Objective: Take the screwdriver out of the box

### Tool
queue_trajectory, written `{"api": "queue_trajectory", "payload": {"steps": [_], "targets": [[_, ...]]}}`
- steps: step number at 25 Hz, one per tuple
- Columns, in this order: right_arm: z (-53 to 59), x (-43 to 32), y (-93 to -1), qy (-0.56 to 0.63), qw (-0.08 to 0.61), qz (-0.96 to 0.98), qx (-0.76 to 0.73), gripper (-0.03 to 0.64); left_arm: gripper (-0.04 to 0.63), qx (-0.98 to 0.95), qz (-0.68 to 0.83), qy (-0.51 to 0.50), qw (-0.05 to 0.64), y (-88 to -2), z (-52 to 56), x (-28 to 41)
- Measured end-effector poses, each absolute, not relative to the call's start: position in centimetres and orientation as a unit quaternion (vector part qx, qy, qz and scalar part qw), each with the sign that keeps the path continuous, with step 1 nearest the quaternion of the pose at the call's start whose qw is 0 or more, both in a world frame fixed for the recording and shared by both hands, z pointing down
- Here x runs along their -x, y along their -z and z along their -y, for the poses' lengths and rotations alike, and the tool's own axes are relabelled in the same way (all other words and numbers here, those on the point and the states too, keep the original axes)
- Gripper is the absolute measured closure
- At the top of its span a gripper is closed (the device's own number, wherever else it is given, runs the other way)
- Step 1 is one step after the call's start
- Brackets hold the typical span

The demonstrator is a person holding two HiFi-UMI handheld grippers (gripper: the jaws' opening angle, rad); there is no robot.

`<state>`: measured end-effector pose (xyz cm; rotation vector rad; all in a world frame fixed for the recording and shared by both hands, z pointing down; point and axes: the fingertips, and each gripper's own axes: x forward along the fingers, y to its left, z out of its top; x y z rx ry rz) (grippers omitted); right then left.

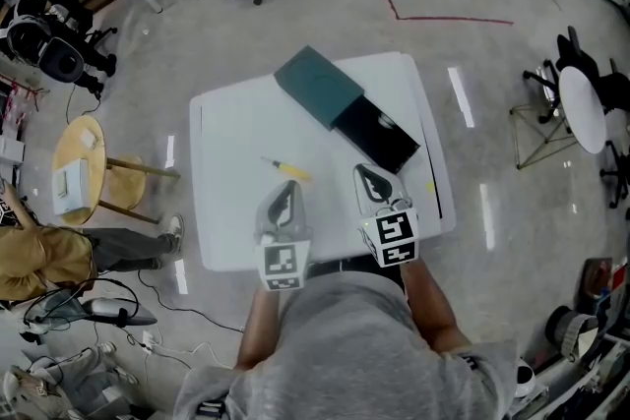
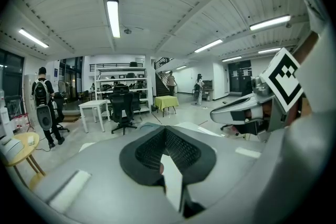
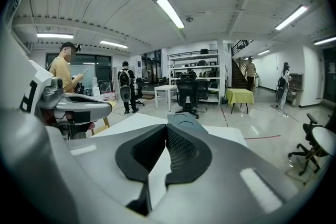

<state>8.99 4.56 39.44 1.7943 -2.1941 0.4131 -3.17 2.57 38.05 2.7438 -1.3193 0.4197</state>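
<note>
The left gripper and right gripper are hovering, jaws together, holding nothing (screwdriver lying on the table near the box).

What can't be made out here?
Head view: screwdriver too small to read its tip.
Head view: black tray too dark to see contents.
Right gripper view: teal box mostly hidden behind the jaws.
Left gripper view: screwdriver hidden behind the jaws.

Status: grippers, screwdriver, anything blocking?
Left gripper and right gripper shut, empty. Screwdriver on table, outside open box. Nothing blocking it.
</note>
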Motion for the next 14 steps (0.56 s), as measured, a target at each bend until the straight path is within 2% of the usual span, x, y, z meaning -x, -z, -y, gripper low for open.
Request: {"api": "queue_trajectory", "payload": {"steps": [14], "targets": [[-3.73,-8.29,-39.25,-0.154,0.152,0.764,-0.608,0.614,0.583,-0.891,0.430,-0.136,0.040,-38.17,-1.69,3.33]]}}
